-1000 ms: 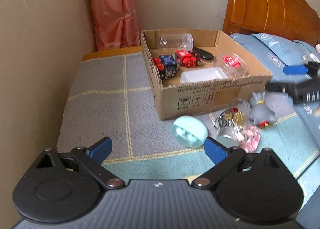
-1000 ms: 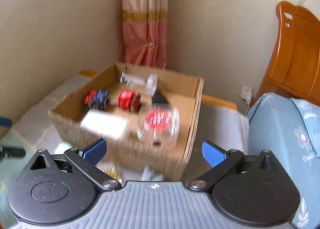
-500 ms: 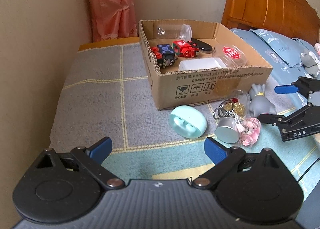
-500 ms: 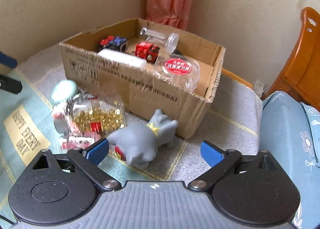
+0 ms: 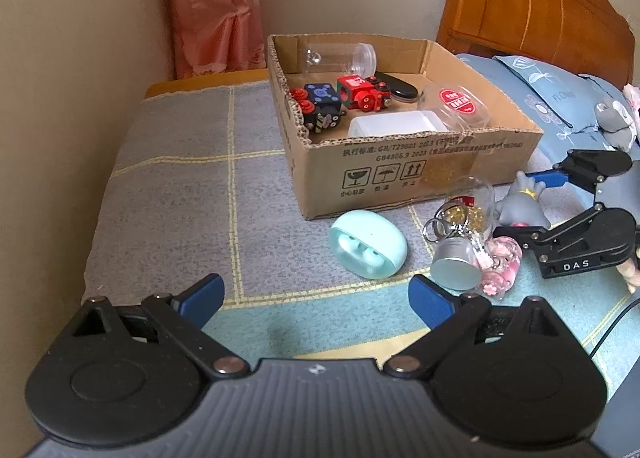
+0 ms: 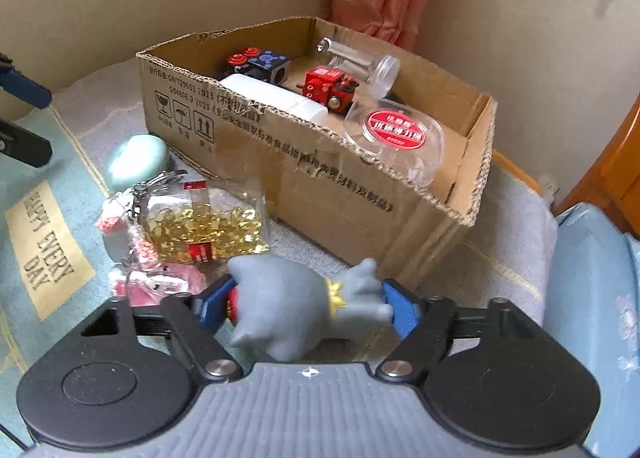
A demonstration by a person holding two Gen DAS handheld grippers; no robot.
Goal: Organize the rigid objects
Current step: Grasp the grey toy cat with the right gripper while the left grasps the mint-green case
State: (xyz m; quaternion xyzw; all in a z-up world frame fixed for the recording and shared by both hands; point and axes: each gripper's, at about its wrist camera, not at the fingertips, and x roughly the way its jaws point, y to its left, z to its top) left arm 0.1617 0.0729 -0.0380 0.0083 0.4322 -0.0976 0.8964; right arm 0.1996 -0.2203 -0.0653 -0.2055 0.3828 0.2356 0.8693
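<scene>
A cardboard box (image 5: 400, 174) (image 6: 320, 194) on the bed holds toy blocks, a white case and clear jars. My right gripper (image 6: 308, 308) (image 5: 532, 206) has its blue fingers on both sides of a grey toy figure (image 6: 296, 302) (image 5: 520, 206) lying in front of the box; the jaws are open around it. Beside it lie a jar of gold beads (image 6: 204, 222), a pink keychain (image 5: 500, 266) and a mint earbud case (image 5: 368, 244). My left gripper (image 5: 316, 298) is open and empty, short of the earbud case.
A wall runs along the left of the bed. A wooden headboard (image 5: 532, 2) and a blue pillow (image 5: 560, 98) lie to the right of the box. A pink curtain (image 5: 212, 6) hangs behind.
My right gripper has come down and forward until its fingers straddle the grey figure. My left gripper has held nearly still.
</scene>
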